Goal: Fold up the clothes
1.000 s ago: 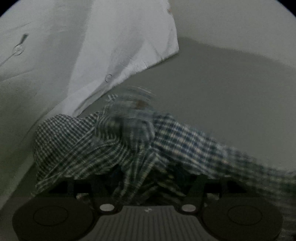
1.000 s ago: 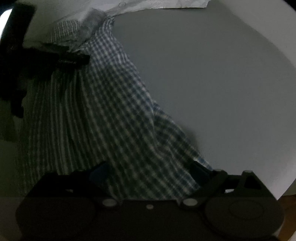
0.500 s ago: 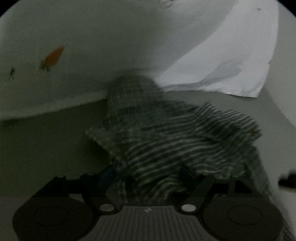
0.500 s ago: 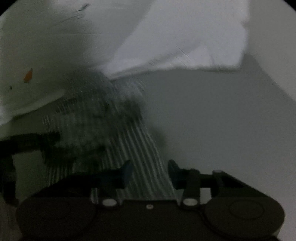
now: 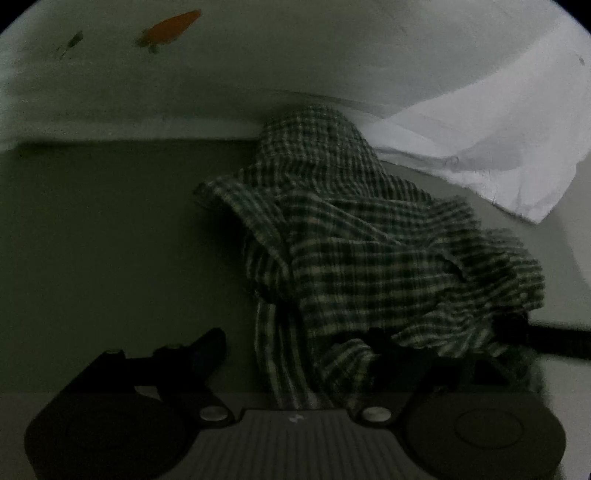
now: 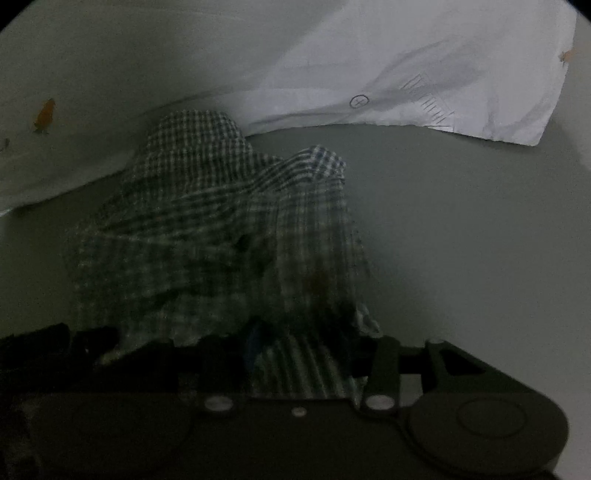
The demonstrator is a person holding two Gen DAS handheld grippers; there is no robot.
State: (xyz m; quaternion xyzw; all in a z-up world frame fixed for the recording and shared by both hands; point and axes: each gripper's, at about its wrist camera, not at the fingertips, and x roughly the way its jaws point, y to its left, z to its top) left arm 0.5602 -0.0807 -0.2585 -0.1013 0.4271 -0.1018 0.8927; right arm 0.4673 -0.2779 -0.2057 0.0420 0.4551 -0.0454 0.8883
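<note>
Checked shirt (image 5: 354, 258) sits bunched in a heap on the grey surface (image 5: 110, 240), centre to right of the left wrist view, top edge against a white cloth (image 5: 480, 147) at upper right. Left hand-held gripper (image 5: 295, 354): jaws wide apart and just been opening; left finger bare, shirt draped over the right finger (image 5: 384, 350), no clamp visible. Right hand-held gripper (image 6: 310, 350): jaws partly together, clamped on a fold of shirt at lower centre of the right wrist view. Orange mark (image 5: 170, 27) on the white cloth, upper left.
</note>
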